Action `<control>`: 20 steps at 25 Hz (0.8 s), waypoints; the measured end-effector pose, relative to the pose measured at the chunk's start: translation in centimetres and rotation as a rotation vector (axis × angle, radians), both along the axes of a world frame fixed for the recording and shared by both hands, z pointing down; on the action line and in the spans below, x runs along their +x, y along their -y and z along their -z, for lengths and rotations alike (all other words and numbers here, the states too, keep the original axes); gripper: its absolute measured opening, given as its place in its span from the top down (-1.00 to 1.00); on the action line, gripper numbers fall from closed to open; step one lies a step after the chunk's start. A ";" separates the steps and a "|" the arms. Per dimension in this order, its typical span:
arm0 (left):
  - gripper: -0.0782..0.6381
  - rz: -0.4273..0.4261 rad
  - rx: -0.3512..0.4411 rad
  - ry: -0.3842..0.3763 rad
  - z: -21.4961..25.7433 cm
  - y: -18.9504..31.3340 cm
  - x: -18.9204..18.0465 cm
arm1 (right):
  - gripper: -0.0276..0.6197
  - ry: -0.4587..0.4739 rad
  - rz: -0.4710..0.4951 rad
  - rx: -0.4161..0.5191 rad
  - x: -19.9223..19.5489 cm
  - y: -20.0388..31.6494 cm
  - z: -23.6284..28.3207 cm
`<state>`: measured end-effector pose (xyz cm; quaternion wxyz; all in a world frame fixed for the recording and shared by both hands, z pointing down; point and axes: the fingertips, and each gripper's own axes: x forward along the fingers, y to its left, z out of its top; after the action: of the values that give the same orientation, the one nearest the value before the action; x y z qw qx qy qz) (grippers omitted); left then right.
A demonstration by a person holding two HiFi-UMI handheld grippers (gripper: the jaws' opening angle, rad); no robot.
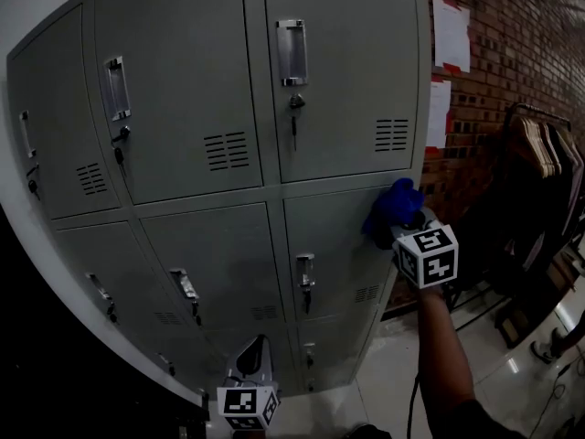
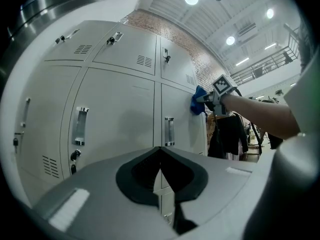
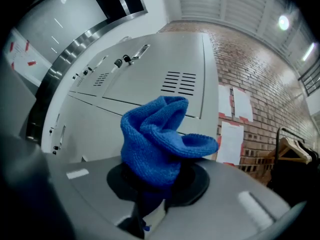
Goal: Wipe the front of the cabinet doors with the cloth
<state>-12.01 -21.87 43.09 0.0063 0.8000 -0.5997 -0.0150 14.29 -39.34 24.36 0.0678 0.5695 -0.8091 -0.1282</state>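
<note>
A grey metal locker cabinet [image 1: 228, 154] fills the head view, with several doors, handles and vent slots. My right gripper [image 1: 407, 219] is shut on a blue cloth [image 1: 391, 207], bunched against the right edge of a middle-row door, just under the top row. In the right gripper view the cloth [image 3: 157, 144] sticks out between the jaws, in front of a vented door [image 3: 165, 84]. My left gripper [image 1: 253, 362] hangs low before the bottom doors, jaws together and empty. From the left gripper view the cloth [image 2: 198, 100] and the right arm show far off.
A brick wall [image 1: 512, 53] with white papers [image 1: 451, 33] stands right of the cabinet. A clothes rack [image 1: 539, 154] with hanging garments is further right. The floor [image 1: 494, 373] is glossy white tile. Keys hang in some locks [image 1: 294, 108].
</note>
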 end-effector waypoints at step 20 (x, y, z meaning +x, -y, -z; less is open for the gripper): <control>0.73 -0.016 -0.008 0.002 -0.6 0.4 1.1 | 0.68 0.006 0.236 0.012 -10.9 -4.6 -2.0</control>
<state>-10.93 -22.29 43.67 0.0091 0.8048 -0.5934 -0.0117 3.38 -34.75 26.32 0.0464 0.4710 -0.8699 -0.1387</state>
